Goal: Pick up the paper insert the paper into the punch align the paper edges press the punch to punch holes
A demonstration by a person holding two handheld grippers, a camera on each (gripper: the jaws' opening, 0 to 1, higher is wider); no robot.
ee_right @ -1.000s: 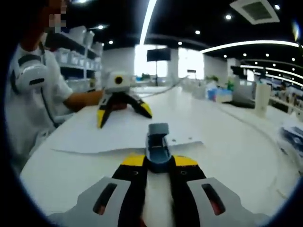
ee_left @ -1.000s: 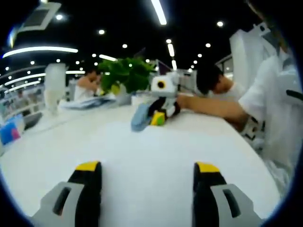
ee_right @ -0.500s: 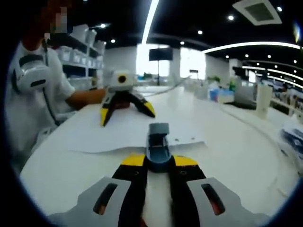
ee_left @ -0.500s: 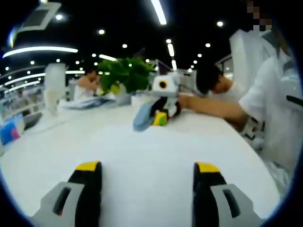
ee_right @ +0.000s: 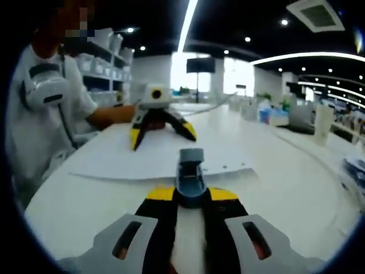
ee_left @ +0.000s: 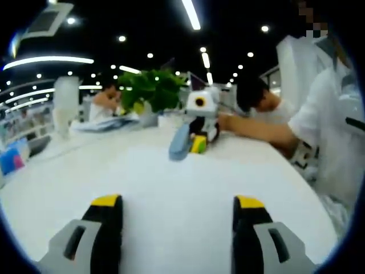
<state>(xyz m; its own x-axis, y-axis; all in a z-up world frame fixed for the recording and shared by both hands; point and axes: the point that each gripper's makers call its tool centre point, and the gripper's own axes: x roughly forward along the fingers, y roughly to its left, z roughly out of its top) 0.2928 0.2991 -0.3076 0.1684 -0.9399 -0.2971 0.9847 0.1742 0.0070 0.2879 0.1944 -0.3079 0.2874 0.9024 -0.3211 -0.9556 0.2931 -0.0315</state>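
Because the right gripper (ee_right: 191,194) pinches the blue punch (ee_right: 190,171) between its jaws, the paper (ee_right: 159,158) lies just ahead, its near edge under the punch's mouth. The left gripper (ee_left: 178,201), jaws spread and holding nothing, rests over the sheet's far side, probably to steady it.

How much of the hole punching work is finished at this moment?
Done: the paper seems to carry small holes near its edge. In hand: the right tongs grip the punch; the open left tongs rest on the sheet. Left: perhaps only setting the punch down.

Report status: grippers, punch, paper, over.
Right gripper shut on punch. Left gripper open over paper. Holes already along paper edge. Nothing in the way.
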